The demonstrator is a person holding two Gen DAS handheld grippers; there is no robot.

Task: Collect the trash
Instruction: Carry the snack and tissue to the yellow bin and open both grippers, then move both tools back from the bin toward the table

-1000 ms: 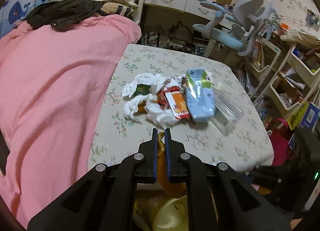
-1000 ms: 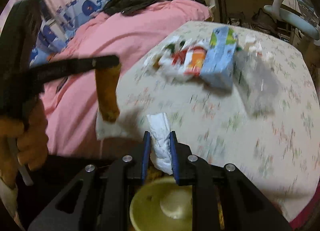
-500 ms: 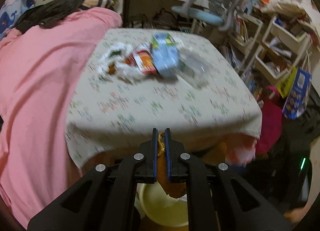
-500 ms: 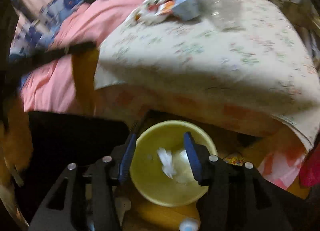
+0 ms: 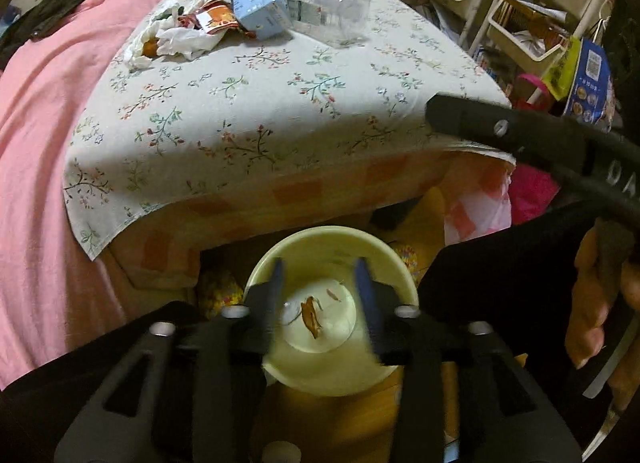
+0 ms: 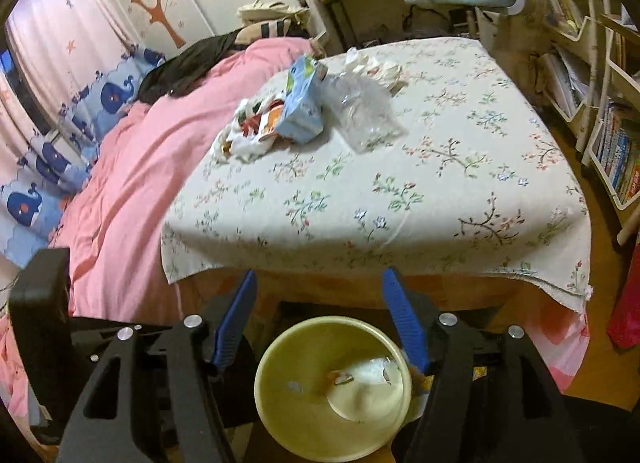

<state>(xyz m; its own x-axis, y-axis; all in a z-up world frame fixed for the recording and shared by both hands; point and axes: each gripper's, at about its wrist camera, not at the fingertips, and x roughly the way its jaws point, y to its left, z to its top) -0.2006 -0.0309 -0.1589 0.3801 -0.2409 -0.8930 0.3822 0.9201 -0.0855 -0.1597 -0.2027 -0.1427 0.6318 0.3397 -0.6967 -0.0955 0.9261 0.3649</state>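
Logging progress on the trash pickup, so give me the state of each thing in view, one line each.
left gripper: jaws open, empty, over the bin
right gripper: jaws open, empty
yellow bin: upright, scraps inside
blue carton: lying on the table
clear plastic container: empty, on the table

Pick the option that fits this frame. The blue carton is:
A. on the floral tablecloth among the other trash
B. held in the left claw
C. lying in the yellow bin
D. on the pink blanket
A: the blue carton lies on the floral tablecloth beside wrappers and clear plastic, while both claws, left claw and right claw, are open over the yellow bin.
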